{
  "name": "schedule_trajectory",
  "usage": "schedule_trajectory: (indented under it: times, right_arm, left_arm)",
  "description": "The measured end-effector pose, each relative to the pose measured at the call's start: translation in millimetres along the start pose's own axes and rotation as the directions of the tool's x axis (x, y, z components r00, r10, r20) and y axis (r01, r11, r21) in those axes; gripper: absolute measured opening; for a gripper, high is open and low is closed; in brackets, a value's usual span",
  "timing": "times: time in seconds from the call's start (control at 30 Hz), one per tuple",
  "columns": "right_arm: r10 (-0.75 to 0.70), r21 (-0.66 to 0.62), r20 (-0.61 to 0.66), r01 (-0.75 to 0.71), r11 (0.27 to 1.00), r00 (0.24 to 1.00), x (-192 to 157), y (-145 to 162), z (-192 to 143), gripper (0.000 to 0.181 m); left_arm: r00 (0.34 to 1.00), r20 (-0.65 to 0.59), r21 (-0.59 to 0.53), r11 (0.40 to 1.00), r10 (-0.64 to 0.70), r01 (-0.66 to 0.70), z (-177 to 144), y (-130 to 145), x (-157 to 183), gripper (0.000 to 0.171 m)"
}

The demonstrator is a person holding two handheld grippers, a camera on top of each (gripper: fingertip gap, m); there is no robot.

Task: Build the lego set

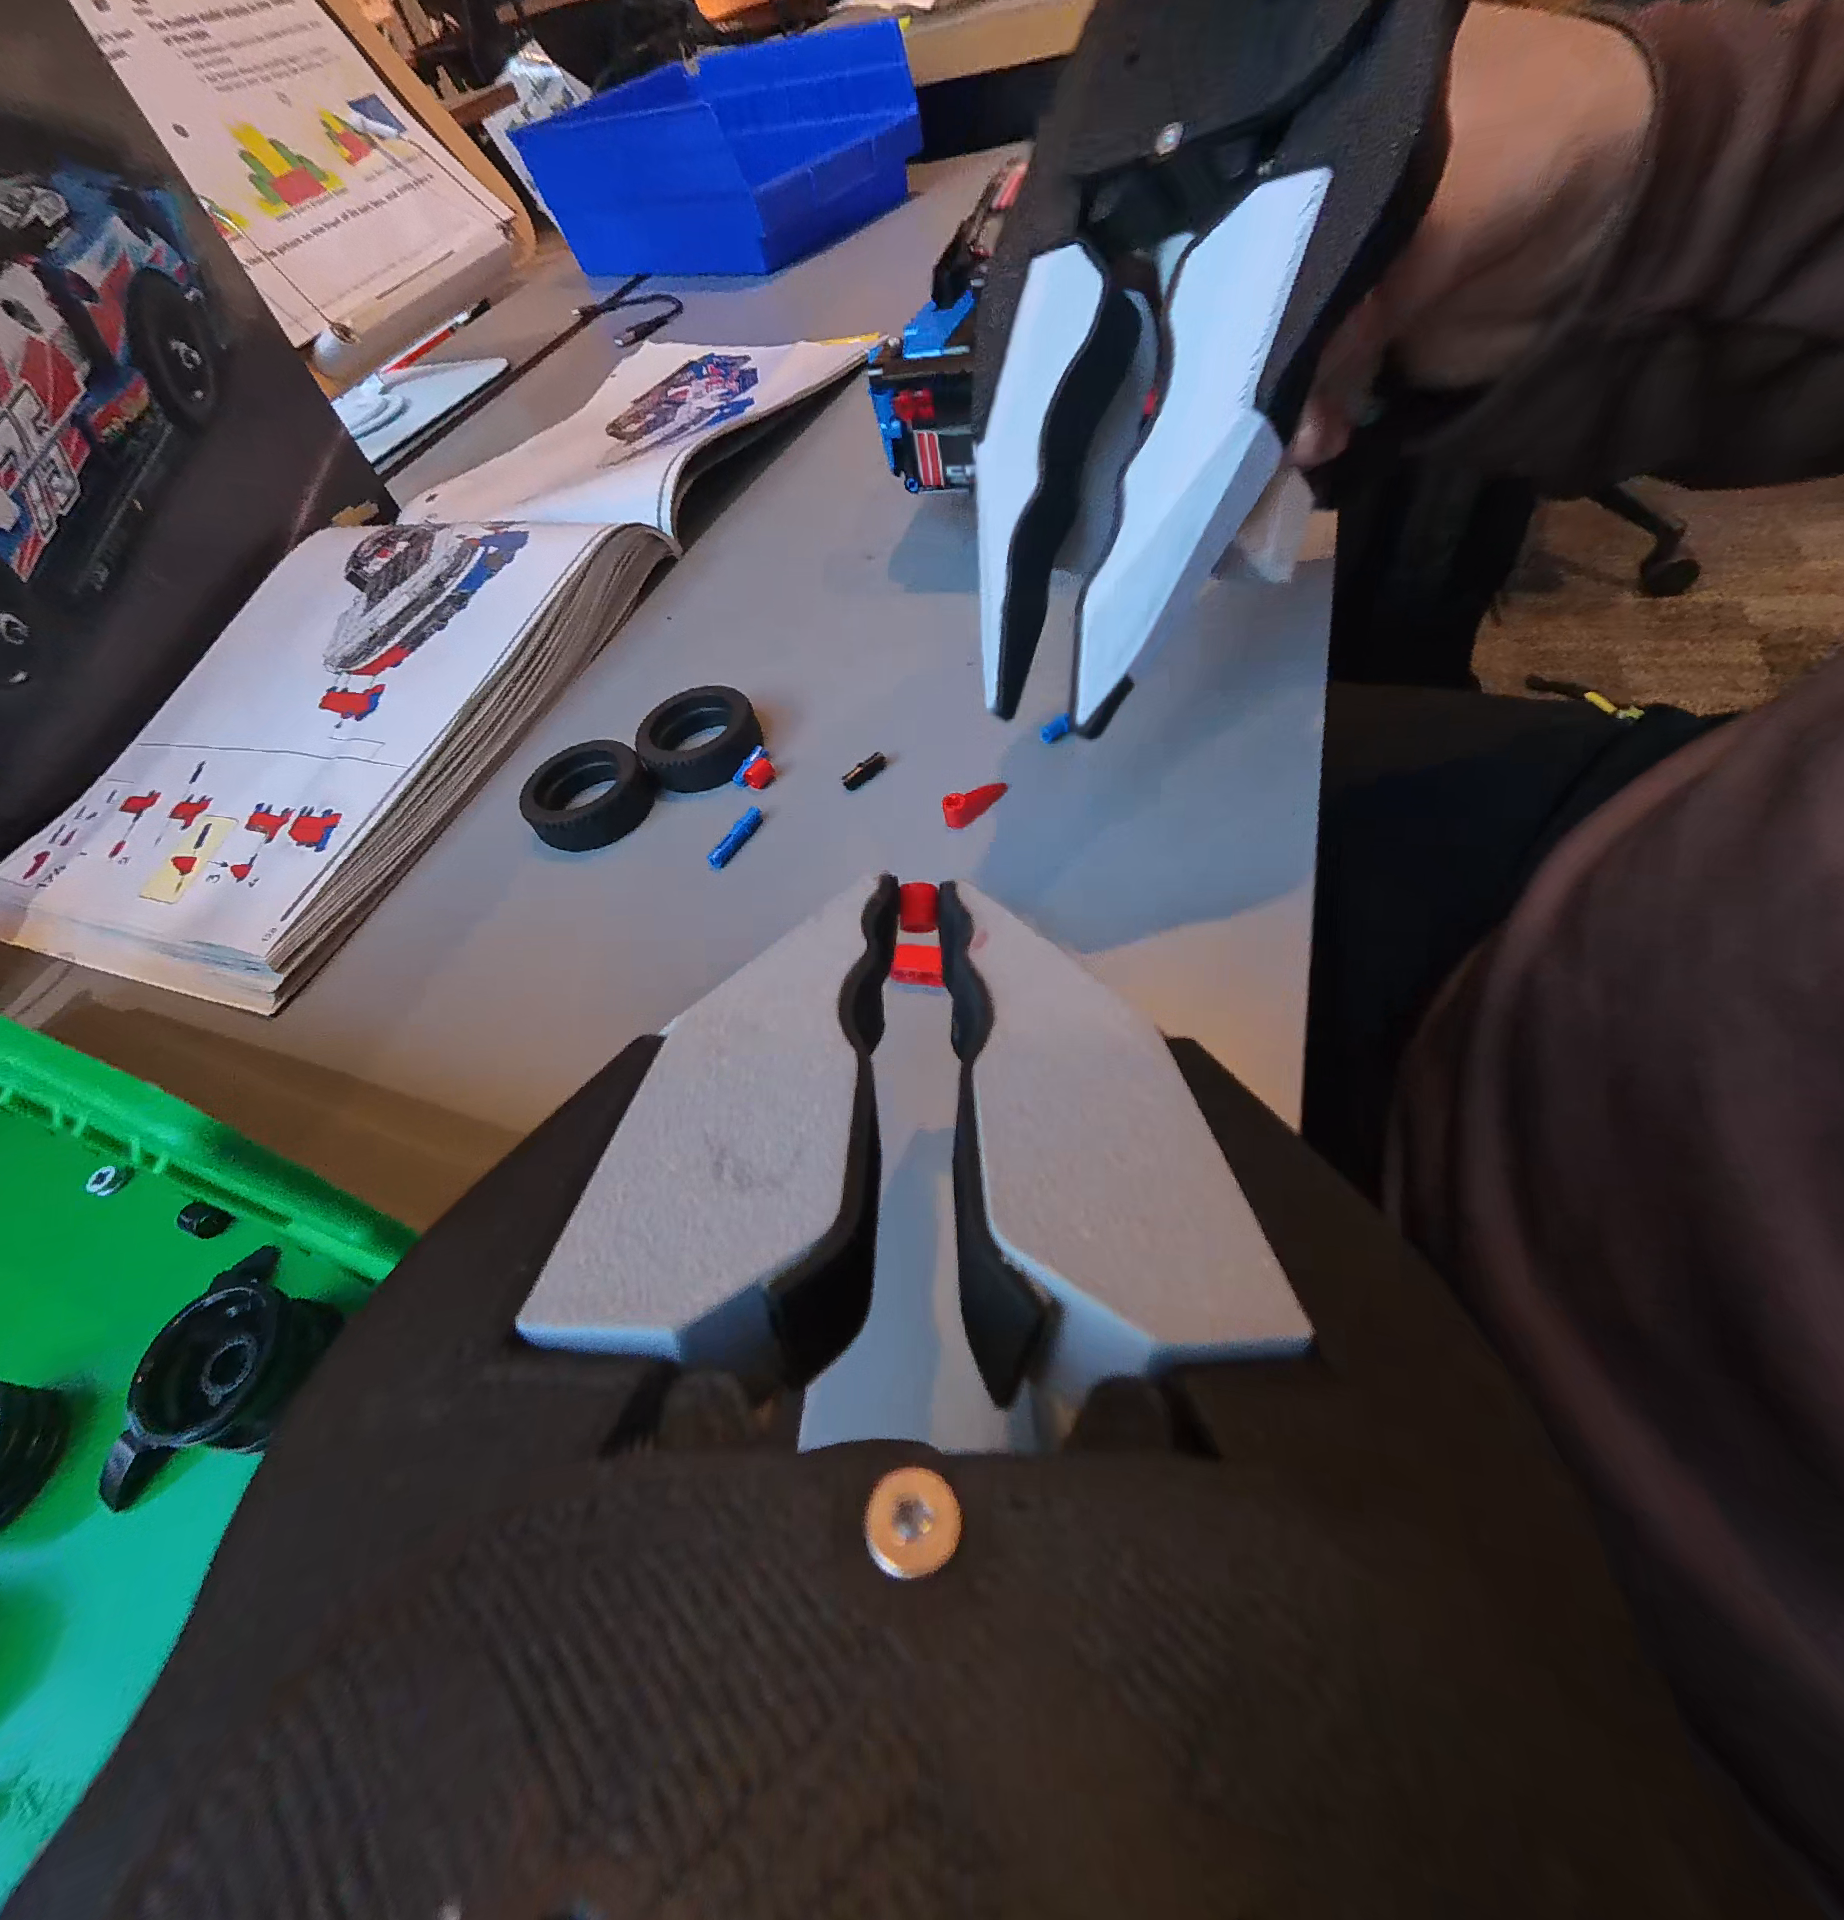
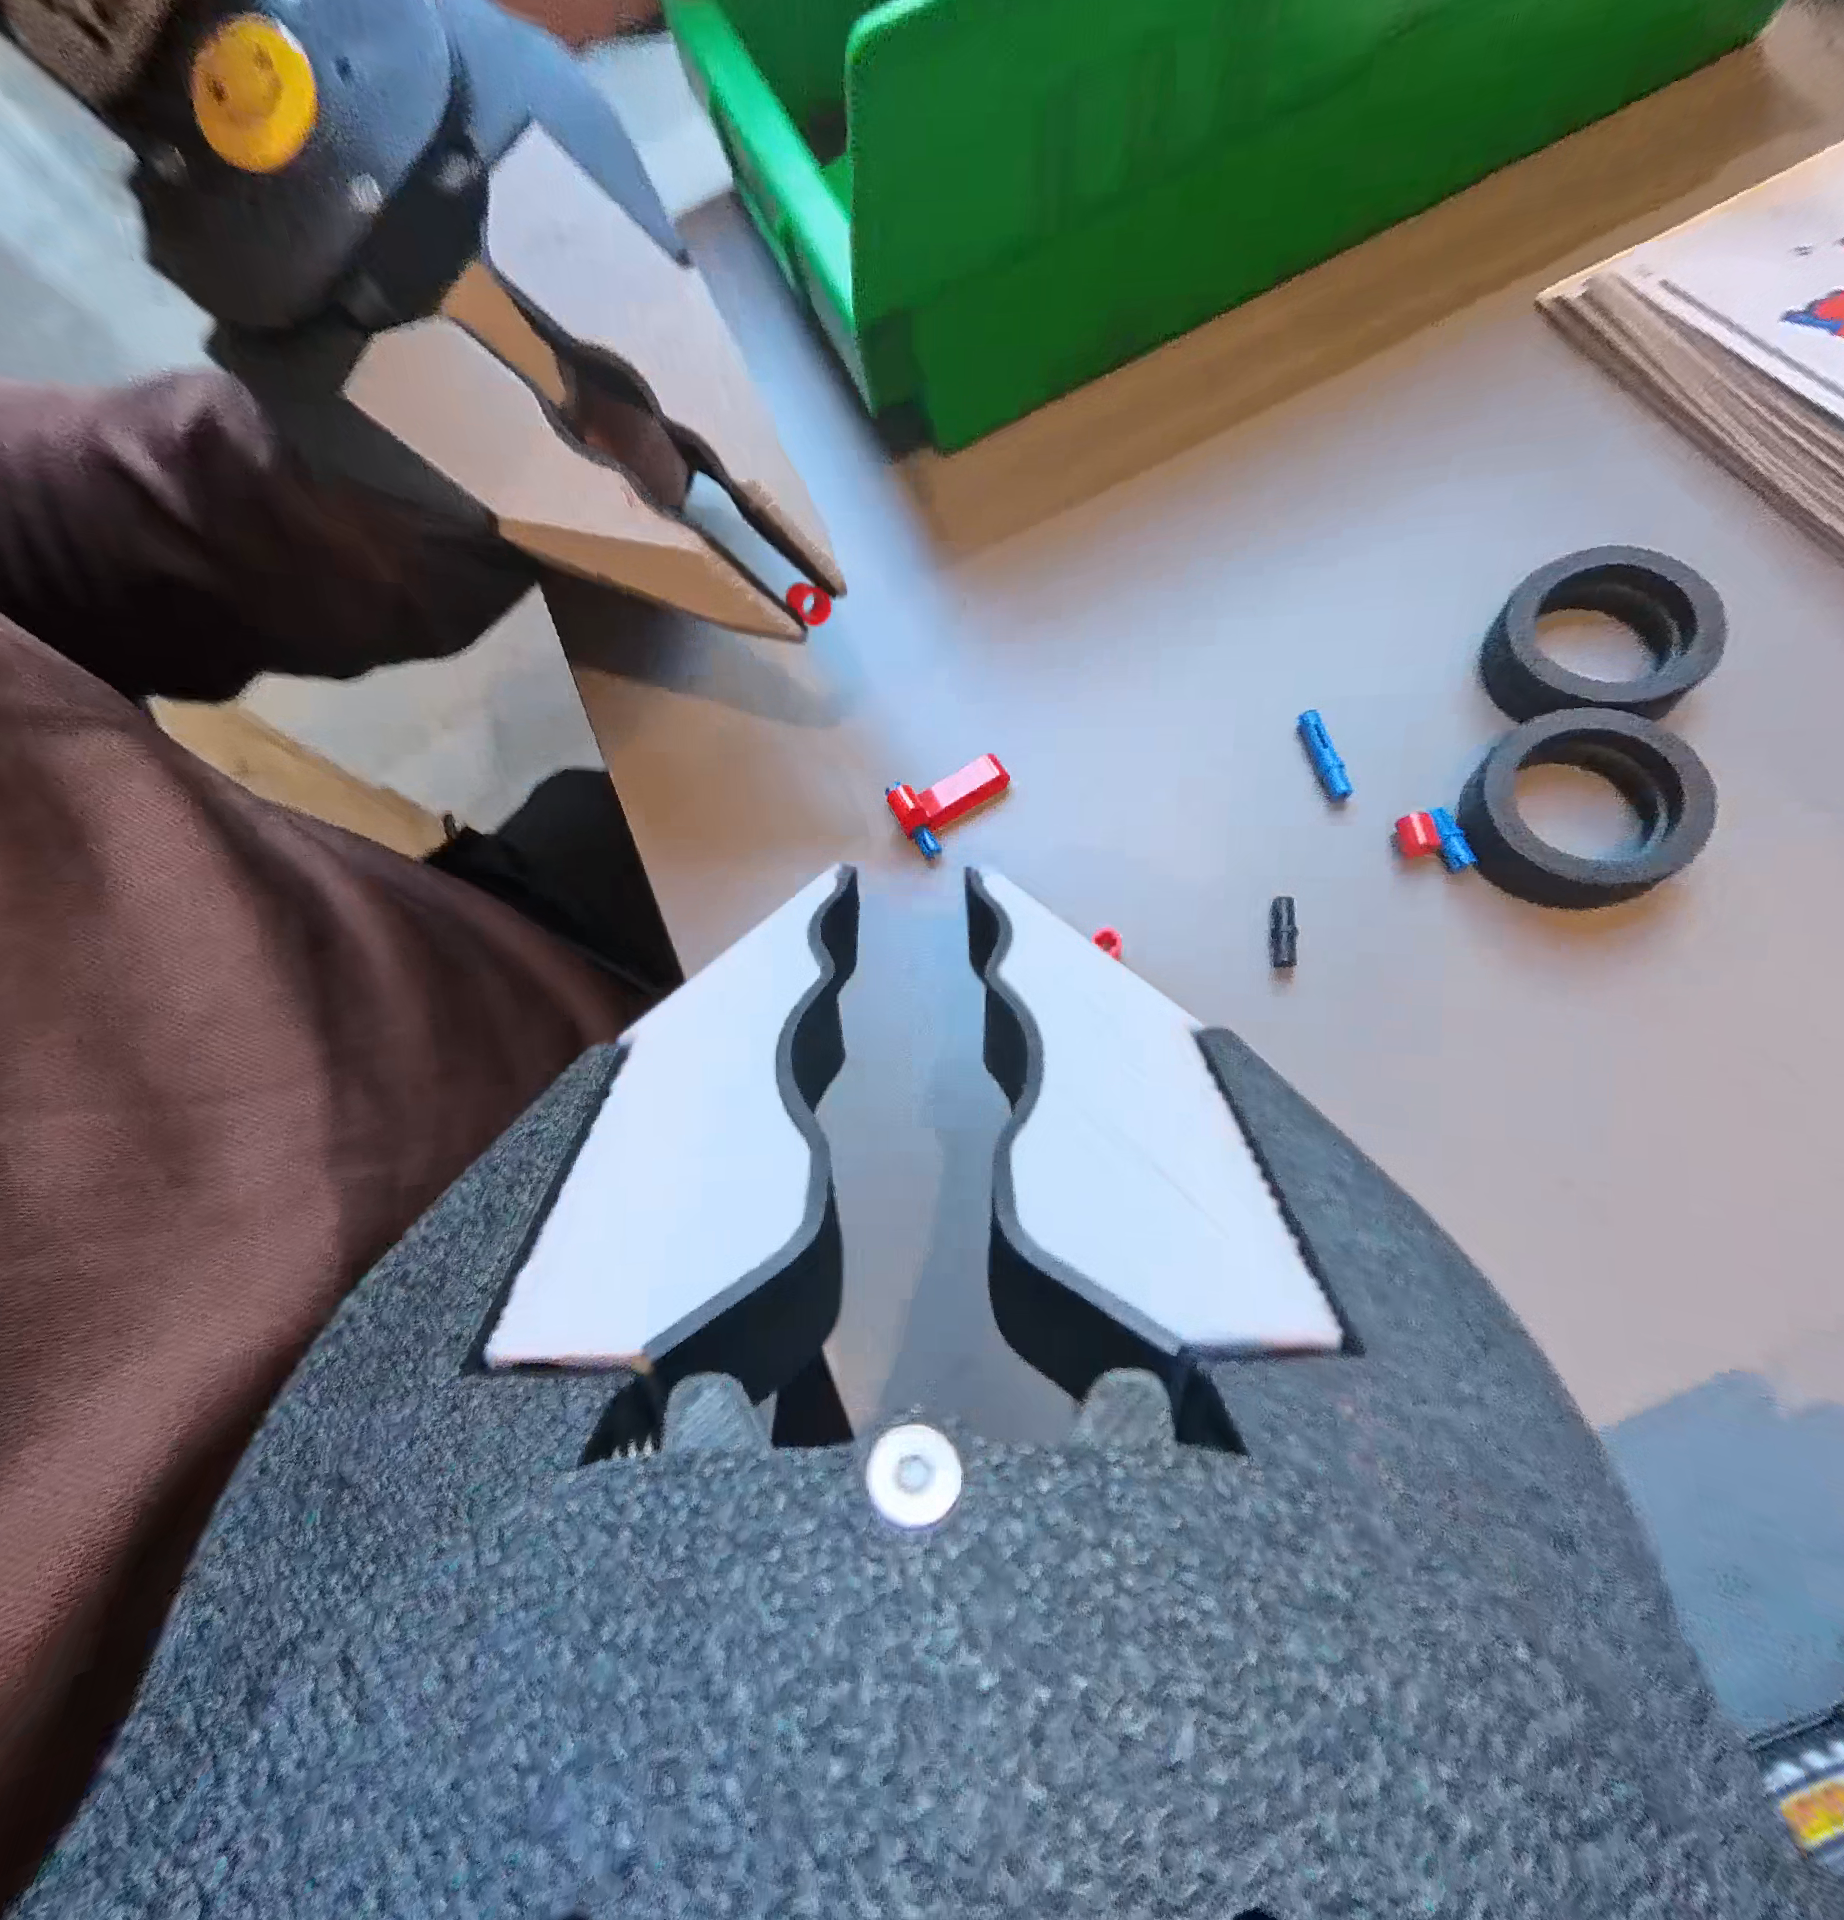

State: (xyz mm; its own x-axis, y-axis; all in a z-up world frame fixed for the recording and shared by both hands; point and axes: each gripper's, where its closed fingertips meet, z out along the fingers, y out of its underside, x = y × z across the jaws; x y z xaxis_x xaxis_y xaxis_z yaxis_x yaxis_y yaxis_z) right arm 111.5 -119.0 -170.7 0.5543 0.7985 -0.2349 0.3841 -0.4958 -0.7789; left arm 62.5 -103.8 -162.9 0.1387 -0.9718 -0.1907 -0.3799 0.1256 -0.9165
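My left gripper (image 1: 916,888) is shut on a small red bush (image 1: 918,904) and holds it above the grey table; the right wrist view shows it too (image 2: 819,608), with the bush (image 2: 809,603) at its tips. My right gripper (image 2: 907,878) is open and empty, tips just short of a red lever piece with a blue pin (image 2: 944,800) on the table. In the left wrist view the right gripper (image 1: 1043,717) points down at the table. Loose parts lie nearby: two black tyres (image 1: 585,795) (image 1: 700,738), a blue pin (image 1: 734,836), a black pin (image 1: 864,771) and a red piece (image 1: 975,805).
An open instruction book (image 1: 378,727) lies left, with the set's box (image 1: 87,416) behind it. A part-built blue and black car (image 1: 928,384) stands behind the right gripper. A green bin (image 1: 118,1351) with black parts is near left, a blue bin (image 1: 731,156) at the back. The table edge (image 1: 1313,831) runs on the right. Left tips to right tips: about 6 centimetres. The red piece (image 1: 975,805) lies around 5 centimetres away from my right fingertips. My right tips are roughly 10 centimetres from the blue pin (image 1: 734,836). The right camera catches it too, in the right wrist view (image 2: 1339,763).
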Motion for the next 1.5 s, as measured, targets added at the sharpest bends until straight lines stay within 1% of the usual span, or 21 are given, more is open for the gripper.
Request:
schedule_trajectory:
  times: [0.07, 0.17, 0.27, 0.43, 0.5, 0.57, 0.67, 0.73, 0.8, 0.87, 0.97, 1.07, 1.2, 1.33, 1.37, 1.43, 1.5]
  right_arm:
    - [0.032, 0.046, -0.003, -0.032, 0.998, 0.999, 2.1, -3.8, -5.6, 0.017]
    - [0.055, 0.078, 0.0, -0.055, 0.995, 0.998, 2.7, -6.5, -9.3, 0.015]
    - [0.032, 0.091, 0.007, -0.032, 0.995, 0.999, -1.8, -7.9, -7.0, 0.015]
    - [-0.016, 0.091, 0.029, 0.013, 0.996, 0.999, -14.1, -9.7, 9.1, 0.008]
    - [0.025, 0.081, 0.05, -0.029, 0.996, 0.998, -16.0, -8.6, 15.9, 0.006]
    - [0.062, 0.076, 0.065, -0.066, 0.995, 0.996, -15.0, -7.3, 19.8, 0.007]
    - [0.086, 0.127, 0.136, -0.103, 0.986, 0.987, -23.0, -15.5, 17.6, 0.012]
    - [0.11, 0.155, 0.179, -0.139, 0.978, 0.978, -27.1, -21.5, 14.9, 0.012]
    - [0.14, 0.169, 0.237, -0.183, 0.968, 0.961, -32.6, -26.3, 12.1, 0.012]
    - [0.17, 0.186, 0.295, -0.231, 0.955, 0.94, -37.4, -31.7, 8.2, 0.011]
    - [0.206, 0.19, 0.349, -0.284, 0.94, 0.914, -40.1, -34.6, 4.4, 0.01]
    - [0.225, 0.188, 0.382, -0.314, 0.931, 0.896, -40.6, -35.8, 0.7, 0.012]
    - [0.242, 0.186, 0.435, -0.35, 0.918, 0.867, -44.0, -41.2, -5.9, 0.016]
    - [0.275, 0.158, 0.405, -0.363, 0.918, 0.872, -40.1, -37.5, 1.6, 0.014]
    - [0.288, 0.154, 0.402, -0.375, 0.914, 0.869, -38.1, -36.7, 2.1, 0.012]
    - [0.316, 0.142, 0.404, -0.4, 0.905, 0.858, -34.8, -34.6, 2.1, 0.005]
    - [0.332, 0.13, 0.403, -0.413, 0.901, 0.853, -33.2, -32.4, 3.0, 0.011]
  left_arm:
    - [1.0, -0.005, 0.012, 1.0, -0.014, 0.014, 0.0, -1.7, -0.8, 0.005]
    - [0.999, -0.01, 0.016, 0.999, -0.036, 0.037, -0.3, -2.0, -2.6, 0.005]
    - [0.999, -0.018, 0.021, 0.999, -0.048, 0.048, -0.9, -2.6, -2.8, 0.005]
    - [0.999, -0.032, 0.021, 0.999, -0.034, 0.035, 2.4, -4.3, 1.5, 0.005]
    - [0.999, -0.031, 0.024, 1.0, -0.01, 0.011, 4.4, -5.9, 4.4, 0.005]
    - [0.999, -0.043, 0.033, 0.999, 0.016, -0.015, 6.7, -8.4, 9.5, 0.005]
    - [0.998, -0.049, 0.041, 0.999, 0.028, -0.025, 9.0, -11.3, 13.6, 0.004]
    - [0.998, -0.045, 0.088, 0.995, 0.04, -0.036, 8.3, -19.0, 16.0, 0.005]
    - [0.997, -0.053, 0.172, 0.984, 0.061, -0.051, 5.3, -31.7, 21.9, 0.004]
    - [0.997, -0.033, 0.243, 0.968, 0.072, -0.062, 2.1, -42.0, 23.3, 0.005]
    - [0.994, 0.014, 0.278, 0.955, 0.105, -0.105, 0.3, -48.2, 22.1, 0.005]
    - [0.989, 0.043, 0.274, 0.95, 0.143, -0.149, 0.0, -48.4, 23.2, 0.005]
    - [0.977, 0.072, 0.226, 0.95, 0.202, -0.214, 2.0, -42.1, 24.9, 0.005]
    - [0.954, 0.11, 0.172, 0.94, 0.279, -0.295, 7.3, -39.7, 27.6, 0.005]
    - [0.944, 0.131, 0.144, 0.936, 0.302, -0.32, 8.9, -38.1, 26.1, 0.005]
    - [0.928, 0.155, 0.125, 0.925, 0.338, -0.358, 10.4, -38.4, 26.5, 0.004]
    - [0.921, 0.167, 0.117, 0.92, 0.353, -0.374, 11.3, -39.5, 27.4, 0.004]
